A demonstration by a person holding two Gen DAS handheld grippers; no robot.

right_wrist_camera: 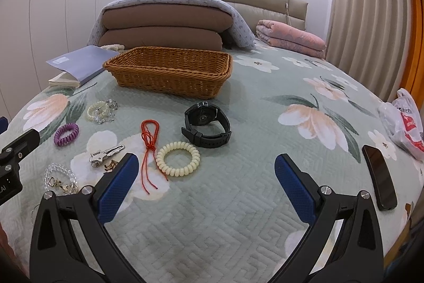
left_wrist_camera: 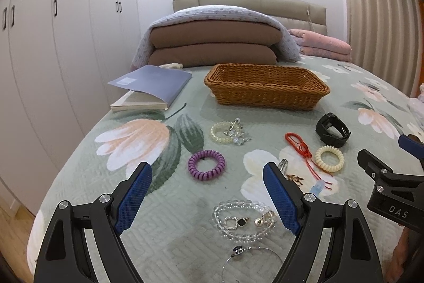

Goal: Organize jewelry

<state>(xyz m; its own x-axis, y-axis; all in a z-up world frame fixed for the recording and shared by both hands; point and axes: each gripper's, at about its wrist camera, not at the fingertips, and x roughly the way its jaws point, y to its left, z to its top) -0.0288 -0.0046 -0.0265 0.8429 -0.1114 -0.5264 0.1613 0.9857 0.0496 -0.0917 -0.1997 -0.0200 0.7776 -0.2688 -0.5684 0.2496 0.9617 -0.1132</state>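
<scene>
Wicker forms the brown basket point(left_wrist_camera: 266, 86) that sits far back on the green floral bedspread point(right_wrist_camera: 238, 216), with nothing visible inside it from either view. Nearer the cameras the jewelry lies scattered on the quilt: a black watch point(right_wrist_camera: 206, 125), a cream coil hair tie point(right_wrist_camera: 178, 159) touching a red knotted cord point(right_wrist_camera: 149, 142), a purple coil hair tie point(left_wrist_camera: 206, 165), a pale bead bracelet with crystal charms point(left_wrist_camera: 228, 131), a clear bead bracelet with pendants point(left_wrist_camera: 245, 219), a thin bangle point(left_wrist_camera: 251, 260) and a silver clip point(right_wrist_camera: 104, 153). The left gripper point(left_wrist_camera: 208, 199) hangs over the quilt with its 2 blue-padded jaws spread wide and nothing between them; the clear bead bracelet lies just below the gap. The right gripper point(right_wrist_camera: 206, 183) is likewise spread wide and holds nothing, its left finger just beside the red cord. A blue book point(left_wrist_camera: 151, 86) lies left of the basket, a dark phone point(right_wrist_camera: 379, 177) and a plastic bag point(right_wrist_camera: 402, 121) at the right edge.
</scene>
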